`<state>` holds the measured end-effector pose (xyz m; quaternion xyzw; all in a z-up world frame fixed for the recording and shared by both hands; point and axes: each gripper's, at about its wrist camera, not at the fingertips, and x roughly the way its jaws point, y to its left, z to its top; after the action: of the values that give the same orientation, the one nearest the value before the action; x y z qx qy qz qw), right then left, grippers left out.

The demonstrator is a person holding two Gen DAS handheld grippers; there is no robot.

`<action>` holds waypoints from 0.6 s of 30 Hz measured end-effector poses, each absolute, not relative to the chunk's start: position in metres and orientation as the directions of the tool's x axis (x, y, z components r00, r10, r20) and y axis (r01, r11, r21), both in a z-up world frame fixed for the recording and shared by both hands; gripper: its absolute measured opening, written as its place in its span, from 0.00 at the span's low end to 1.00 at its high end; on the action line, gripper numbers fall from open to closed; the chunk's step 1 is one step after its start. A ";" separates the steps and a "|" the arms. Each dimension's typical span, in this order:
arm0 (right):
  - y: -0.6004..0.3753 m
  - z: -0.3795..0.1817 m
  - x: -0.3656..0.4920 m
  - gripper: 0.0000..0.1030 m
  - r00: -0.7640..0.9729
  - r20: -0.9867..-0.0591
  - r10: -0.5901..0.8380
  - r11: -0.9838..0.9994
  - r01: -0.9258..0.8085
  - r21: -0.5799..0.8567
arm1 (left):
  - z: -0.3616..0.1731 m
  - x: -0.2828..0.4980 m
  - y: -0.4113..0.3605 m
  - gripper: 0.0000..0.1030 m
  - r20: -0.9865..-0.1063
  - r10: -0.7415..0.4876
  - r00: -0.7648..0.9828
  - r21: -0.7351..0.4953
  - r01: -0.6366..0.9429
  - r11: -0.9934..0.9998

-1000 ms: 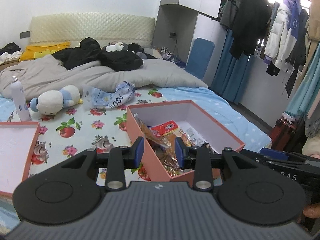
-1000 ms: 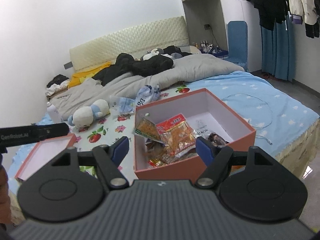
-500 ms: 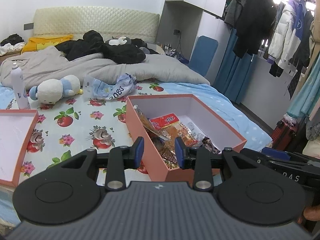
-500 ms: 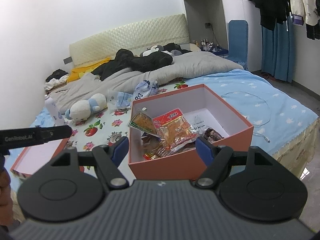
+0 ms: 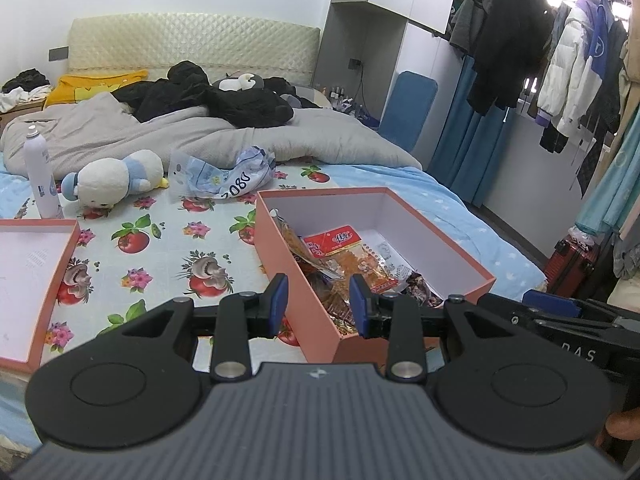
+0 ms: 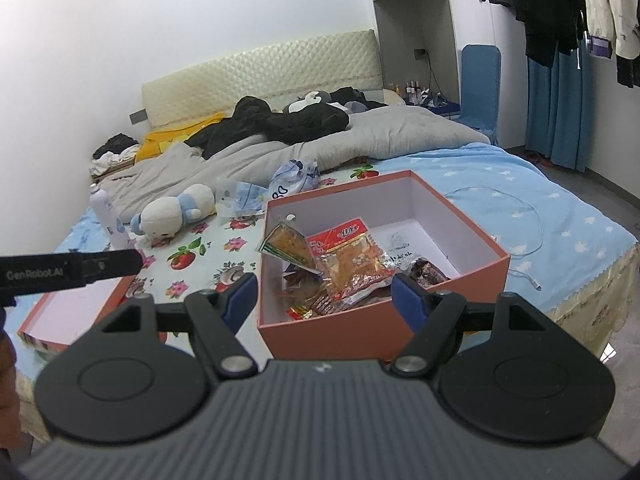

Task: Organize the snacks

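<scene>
An open salmon-pink box (image 5: 280,240) (image 6: 340,332) sits on the bed and holds several snack packets, the top one clear with a red label (image 5: 336,240) (image 6: 340,236). Its pink lid (image 5: 36,280) (image 6: 80,304) lies upside down to the left. My left gripper (image 5: 318,306) is open and empty, held above the box's near left corner. My right gripper (image 6: 324,296) is wide open and empty, held just short of the box's near wall. Neither touches the box.
A plush toy (image 5: 112,176) (image 6: 172,212), a white spray bottle (image 5: 40,172) (image 6: 108,212) and crumpled plastic bags (image 5: 224,176) (image 6: 280,184) lie on the flowered sheet behind the box. A grey duvet (image 5: 200,132), dark clothes, a white cable (image 6: 528,236). Hanging coats (image 5: 540,40) at right.
Both grippers have drawn back and risen a little from the box, so it sits farther away in both views. Both jaws keep the same opening. The snacks have not moved.
</scene>
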<state>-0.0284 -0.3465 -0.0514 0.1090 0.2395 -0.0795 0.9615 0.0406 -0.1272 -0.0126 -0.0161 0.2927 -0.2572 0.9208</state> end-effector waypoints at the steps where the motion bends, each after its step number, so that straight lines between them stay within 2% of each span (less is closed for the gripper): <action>1: -0.346 -0.051 -0.029 0.73 0.873 -0.478 -0.103 0.964 0.207 0.170 | -0.012 0.040 -0.128 0.37 -0.531 -0.484 0.696 -0.181 0.464 0.867; 9: -0.346 -0.052 -0.030 0.73 0.873 -0.476 -0.107 0.963 0.210 0.168 | -0.013 0.041 -0.127 0.39 -0.531 -0.483 0.696 -0.182 0.464 0.867; 12: -0.346 -0.052 -0.031 0.73 0.874 -0.472 -0.119 0.962 0.219 0.164 | -0.012 0.040 -0.126 0.54 -0.532 -0.478 0.699 -0.180 0.458 0.871; 16: -0.348 -0.053 -0.029 0.73 0.871 -0.477 -0.120 0.959 0.225 0.170 | -0.011 0.041 -0.123 0.87 -0.528 -0.456 0.716 -0.165 0.440 0.883; 17: -0.349 -0.054 -0.029 0.81 0.868 -0.481 -0.120 0.959 0.227 0.170 | -0.010 0.041 -0.123 0.93 -0.524 -0.451 0.723 -0.162 0.435 0.886; 18: -0.349 -0.054 -0.028 0.86 0.869 -0.480 -0.122 0.959 0.228 0.168 | -0.010 0.041 -0.122 0.94 -0.519 -0.445 0.730 -0.156 0.431 0.889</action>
<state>-0.0283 -0.3486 -0.0544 0.1104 0.2393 -0.0913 0.9603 0.0408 -0.1224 -0.0096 -0.0124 0.2820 -0.2356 0.9300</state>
